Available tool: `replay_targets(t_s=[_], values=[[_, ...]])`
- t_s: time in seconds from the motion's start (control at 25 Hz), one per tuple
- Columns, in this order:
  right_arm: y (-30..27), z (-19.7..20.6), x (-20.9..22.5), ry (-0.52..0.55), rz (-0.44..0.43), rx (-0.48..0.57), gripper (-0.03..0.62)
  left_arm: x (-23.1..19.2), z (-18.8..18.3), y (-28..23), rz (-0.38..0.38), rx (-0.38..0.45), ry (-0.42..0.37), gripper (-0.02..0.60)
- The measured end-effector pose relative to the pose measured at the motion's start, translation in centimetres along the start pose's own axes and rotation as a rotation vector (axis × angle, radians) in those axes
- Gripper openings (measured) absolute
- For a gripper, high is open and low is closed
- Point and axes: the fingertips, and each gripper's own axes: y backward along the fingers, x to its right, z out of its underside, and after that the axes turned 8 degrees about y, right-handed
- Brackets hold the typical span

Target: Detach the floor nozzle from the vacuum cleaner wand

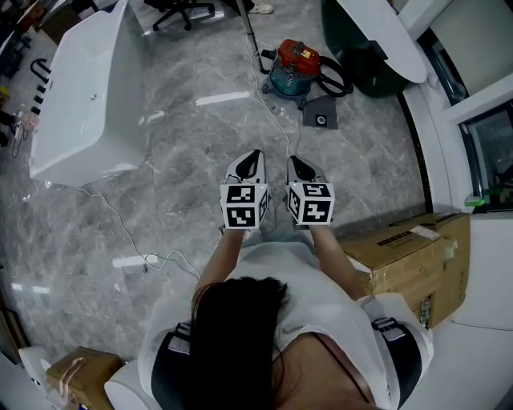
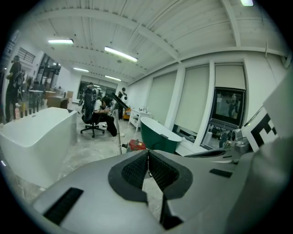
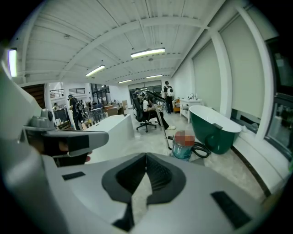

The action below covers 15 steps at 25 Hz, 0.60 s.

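The vacuum cleaner [image 1: 296, 66], a blue canister with a red top and a black hose, stands on the marble floor ahead of me. Its thin wand [image 1: 251, 32] leans up and away from it. A flat dark grey nozzle [image 1: 321, 112] lies beside the canister. Both grippers are held side by side in front of the person, well short of the vacuum. The left gripper [image 1: 251, 158] is shut and holds nothing. The right gripper [image 1: 298, 164] is likewise shut and holds nothing. The canister [image 2: 136, 145] shows just above the shut left gripper [image 2: 148, 157], and the canister [image 3: 184, 147] and wand [image 3: 162, 125] above the shut right gripper [image 3: 146, 160].
A white bathtub [image 1: 80, 96] stands at the left and a dark green one [image 1: 369, 40] at the far right. Cardboard boxes [image 1: 417, 248] sit by my right side, another [image 1: 80, 372] behind left. A white cable [image 1: 120, 224] trails over the floor. An office chair [image 1: 180, 10] stands beyond.
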Motion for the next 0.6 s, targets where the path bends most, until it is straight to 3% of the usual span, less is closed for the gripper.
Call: replay_targets(t_s=[0.6], values=[[-1.5,-0.3,0.3,-0.026,-0.044,-0.003,0.015,-0.8,0.3,-1.1,0.000,0.010,0.026,0.008]])
